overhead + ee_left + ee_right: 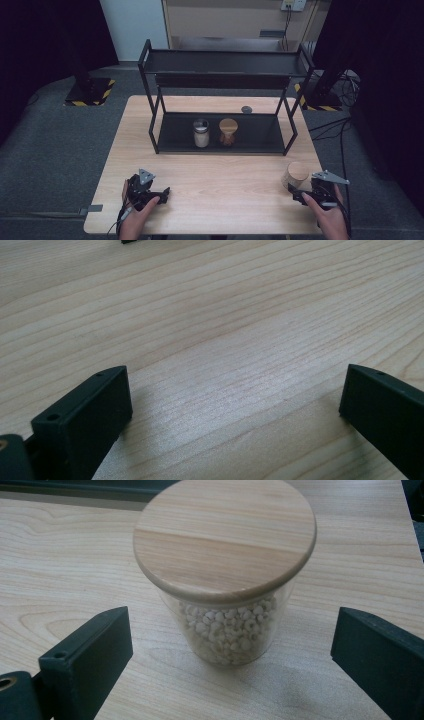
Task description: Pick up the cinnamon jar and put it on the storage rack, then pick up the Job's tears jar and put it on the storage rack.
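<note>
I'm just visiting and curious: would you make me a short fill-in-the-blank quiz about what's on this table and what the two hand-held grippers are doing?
1. The glass jar of pale beans in front of the right gripper has a round lid made of ____.
2. That gripper's black jaws stand ____, one on each side of the jar, not touching it.
3. On the bottom shelf of the black metal rack stand ____ jars.
4. The left gripper has nothing between its jaws except the bare light wooden ____.

Missing words: wood; open; two; table

High view overlooks the table (210, 175); both gripper views skim it closely.
</note>
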A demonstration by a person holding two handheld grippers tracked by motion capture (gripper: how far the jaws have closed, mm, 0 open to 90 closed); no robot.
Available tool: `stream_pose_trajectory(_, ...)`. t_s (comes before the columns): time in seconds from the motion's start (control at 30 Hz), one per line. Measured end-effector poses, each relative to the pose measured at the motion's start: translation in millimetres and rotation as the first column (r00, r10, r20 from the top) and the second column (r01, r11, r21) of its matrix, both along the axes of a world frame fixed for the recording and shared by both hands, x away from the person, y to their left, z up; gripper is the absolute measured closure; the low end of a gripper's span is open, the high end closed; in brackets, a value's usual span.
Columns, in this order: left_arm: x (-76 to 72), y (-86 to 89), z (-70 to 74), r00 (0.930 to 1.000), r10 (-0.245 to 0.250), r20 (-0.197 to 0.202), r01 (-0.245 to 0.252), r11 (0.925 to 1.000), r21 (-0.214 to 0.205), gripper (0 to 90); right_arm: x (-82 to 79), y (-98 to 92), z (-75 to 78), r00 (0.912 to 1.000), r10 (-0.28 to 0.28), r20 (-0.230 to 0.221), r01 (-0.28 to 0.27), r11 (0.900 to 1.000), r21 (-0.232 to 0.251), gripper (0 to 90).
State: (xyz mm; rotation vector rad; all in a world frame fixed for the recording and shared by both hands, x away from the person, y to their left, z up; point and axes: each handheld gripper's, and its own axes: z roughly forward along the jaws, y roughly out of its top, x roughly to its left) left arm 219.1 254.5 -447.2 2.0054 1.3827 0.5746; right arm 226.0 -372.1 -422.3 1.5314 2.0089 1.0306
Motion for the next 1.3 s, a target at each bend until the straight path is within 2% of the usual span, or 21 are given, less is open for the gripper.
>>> stream_pose_trajectory(0.27,0.1,-0.2,-0.1,1.0000,0.001,0.000,-0.001,1.0000,0.000,0.0,-1.3,-1.2,-6.8,0.9999,-0.014,-0.007,0.014,0.9999,0.007,3.1)
stream_pose_trajectory(0.57,0.2,-0.2,0.0,1.0000,0.001,0.000,-0.001,1.0000,0.000,0.0,3.3,3.4,-15.1,0.9997,-0.025,0.005,0.025,0.9997,-0.002,3.5)
stream_pose_trajectory(1.3,0.2,-0.2,0.0,1.0000,0.001,0.000,-0.001,1.0000,0.000,0.0,13.1,8.3,-18.5,0.9993,-0.031,0.023,0.031,0.9995,-0.001,4.6)
